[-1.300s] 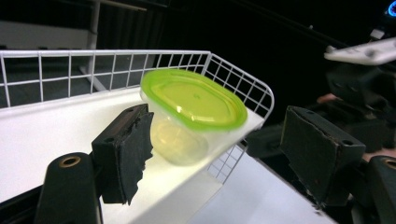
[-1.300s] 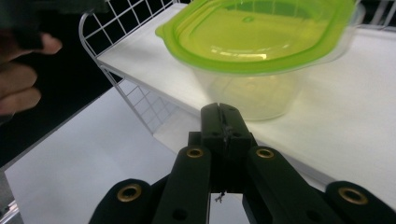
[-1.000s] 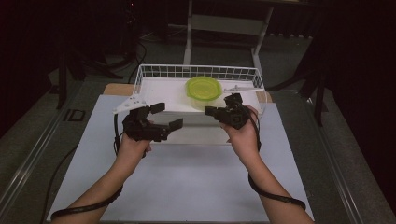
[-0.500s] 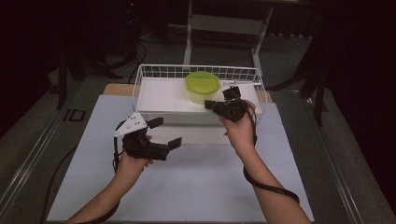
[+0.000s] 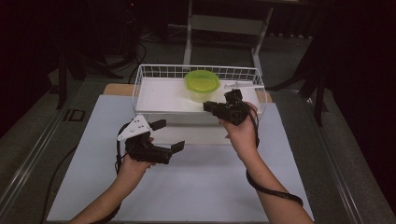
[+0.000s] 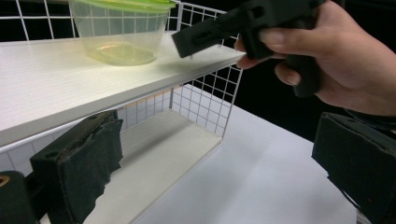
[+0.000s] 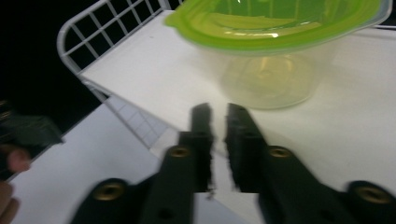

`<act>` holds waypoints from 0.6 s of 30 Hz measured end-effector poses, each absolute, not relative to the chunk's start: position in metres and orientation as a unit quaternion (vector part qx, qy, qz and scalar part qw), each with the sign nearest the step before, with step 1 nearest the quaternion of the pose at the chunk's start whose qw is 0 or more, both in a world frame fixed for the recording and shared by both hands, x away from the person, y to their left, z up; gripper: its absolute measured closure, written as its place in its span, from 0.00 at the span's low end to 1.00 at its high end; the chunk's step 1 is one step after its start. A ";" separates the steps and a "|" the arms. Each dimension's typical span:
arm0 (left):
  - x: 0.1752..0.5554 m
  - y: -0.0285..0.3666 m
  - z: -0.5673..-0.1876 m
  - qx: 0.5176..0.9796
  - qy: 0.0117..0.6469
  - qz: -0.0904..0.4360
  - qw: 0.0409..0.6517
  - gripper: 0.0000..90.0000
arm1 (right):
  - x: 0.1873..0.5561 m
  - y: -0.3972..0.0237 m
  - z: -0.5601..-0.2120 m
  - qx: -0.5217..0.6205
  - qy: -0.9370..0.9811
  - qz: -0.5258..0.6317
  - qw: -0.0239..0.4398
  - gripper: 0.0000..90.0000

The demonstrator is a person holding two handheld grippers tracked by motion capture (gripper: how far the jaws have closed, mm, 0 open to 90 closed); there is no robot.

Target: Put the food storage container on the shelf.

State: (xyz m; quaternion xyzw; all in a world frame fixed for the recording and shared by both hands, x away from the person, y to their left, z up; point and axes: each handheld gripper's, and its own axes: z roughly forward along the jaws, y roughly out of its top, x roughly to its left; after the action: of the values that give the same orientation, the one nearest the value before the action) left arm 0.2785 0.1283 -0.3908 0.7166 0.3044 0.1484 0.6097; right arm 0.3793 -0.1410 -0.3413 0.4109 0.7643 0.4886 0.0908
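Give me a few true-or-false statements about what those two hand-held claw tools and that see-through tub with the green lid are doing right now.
1. The clear plastic tub with the green lid stands on the white shelf board inside the white wire basket. True.
2. The right gripper clamps the tub. False: its jaws are slightly parted, just opening, with nothing between them, short of the tub.
3. The left gripper has wide-open jaws with nothing between them. True.
4. The tub's lid lies beside it. False: the lid sits on the tub.
5. The left gripper hovers inside the basket. False: it is over the white tabletop, in front of the basket.
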 end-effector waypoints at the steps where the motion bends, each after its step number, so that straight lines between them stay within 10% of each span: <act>1: 0.278 0.128 -0.390 0.718 0.305 0.153 0.607 0.03 | 0.375 -0.142 -0.341 0.406 0.762 0.496 0.091 0.77; 7: 0.272 0.126 -0.384 0.733 0.296 0.188 0.583 0.02 | 0.352 -0.145 -0.344 0.362 0.773 0.508 0.114 0.40; 18: 0.267 0.126 -0.383 0.731 0.286 0.165 0.598 0.01 | 0.326 -0.157 -0.355 0.313 0.768 0.541 0.139 0.22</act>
State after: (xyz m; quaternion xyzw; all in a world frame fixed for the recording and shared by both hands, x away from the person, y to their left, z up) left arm 0.2674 0.1261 -0.3826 0.7306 0.2859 0.1648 0.5977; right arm 0.3256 -0.1570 -0.3546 0.3132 0.7677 0.5414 0.1389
